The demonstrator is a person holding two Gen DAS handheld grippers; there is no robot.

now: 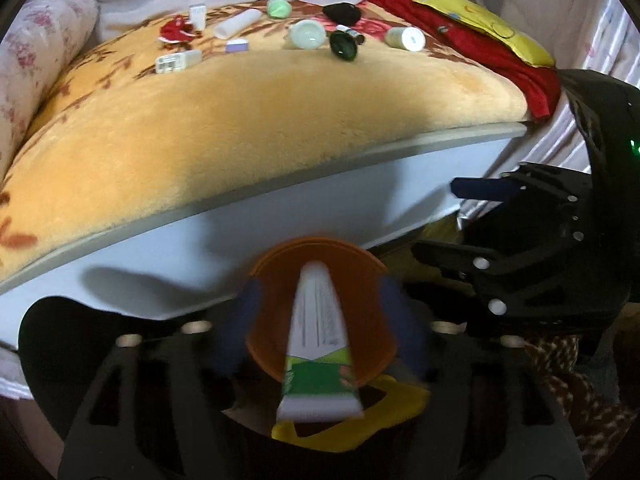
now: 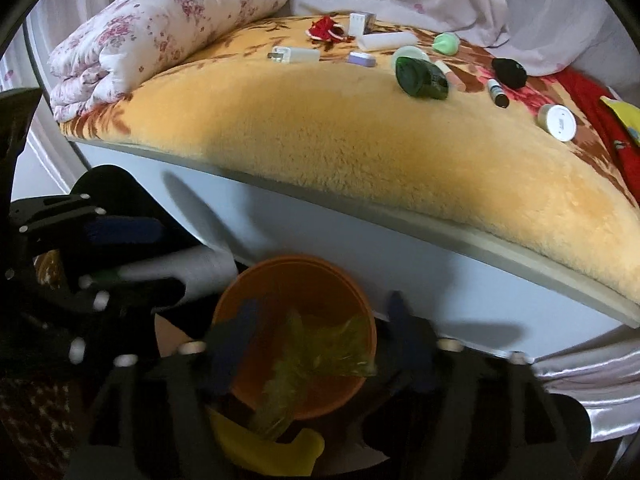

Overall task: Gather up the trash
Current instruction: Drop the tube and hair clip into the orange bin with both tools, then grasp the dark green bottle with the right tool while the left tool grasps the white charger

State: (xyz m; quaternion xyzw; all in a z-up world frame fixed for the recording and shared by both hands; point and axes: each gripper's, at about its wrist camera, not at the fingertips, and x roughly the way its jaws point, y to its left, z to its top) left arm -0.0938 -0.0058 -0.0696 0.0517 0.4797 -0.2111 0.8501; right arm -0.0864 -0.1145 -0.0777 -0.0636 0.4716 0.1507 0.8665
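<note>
Trash sits nearest of all: a white tube with a green printed band (image 1: 316, 344), blurred, lies between the spread fingers of the left tool (image 1: 320, 332), its long axis running straight away along them, directly over the orange bin (image 1: 372, 344). Whether the pads actually touch it I cannot tell; they look too wide apart to be pinching. The right tool (image 2: 320, 336) also hangs over the same bin (image 2: 240, 296) with its fingers spread, and a crumpled yellow-green translucent wrapper (image 2: 316, 356) lies between them inside the rim, seemingly free of both pads. The bin is a smooth, round plastic tub on the floor just beside the pale bed frame (image 1: 280, 224); something yellow (image 1: 384, 412) pokes out beneath it.

Judging from this, both pieces are at the drop point, and the coming move turns on what is left farther off. On the plush orange floral blanket (image 2: 360, 140) lie a dark green glass bottle (image 2: 422, 78), a white-capped jar (image 2: 558, 122), a small dark tube (image 2: 497, 94), a white charger (image 2: 296, 55), a red scrap (image 2: 326, 29) and a white cylinder (image 2: 386, 41). The right tool appears nearer the bottle and jar. A rolled floral quilt (image 2: 160, 24) lies beyond.
</note>
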